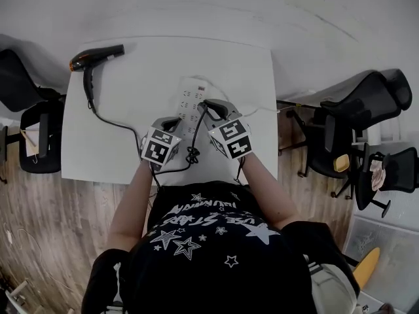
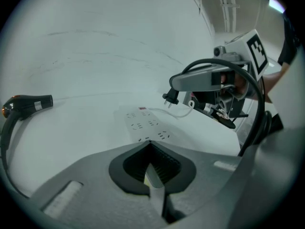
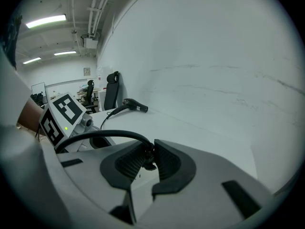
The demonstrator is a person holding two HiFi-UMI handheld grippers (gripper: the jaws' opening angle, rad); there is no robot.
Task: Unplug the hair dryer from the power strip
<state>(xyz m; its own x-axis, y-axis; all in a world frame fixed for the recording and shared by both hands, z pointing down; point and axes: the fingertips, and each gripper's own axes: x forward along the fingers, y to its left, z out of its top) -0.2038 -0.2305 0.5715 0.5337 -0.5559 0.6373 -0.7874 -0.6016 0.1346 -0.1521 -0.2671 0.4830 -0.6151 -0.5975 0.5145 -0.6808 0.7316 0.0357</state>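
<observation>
A black hair dryer lies at the table's far left corner, and its black cord runs back toward me. The white power strip lies mid-table. My right gripper is shut on the cord's black plug, which hangs clear above the strip with its prongs showing. In the right gripper view the pads pinch the plug's base where the cord bends away. My left gripper sits at the strip's near end, jaws together with nothing between them.
The strip's white lead trails to the table's right edge. Black office chairs stand at the left and right of the white table. A white wall rises just behind the table.
</observation>
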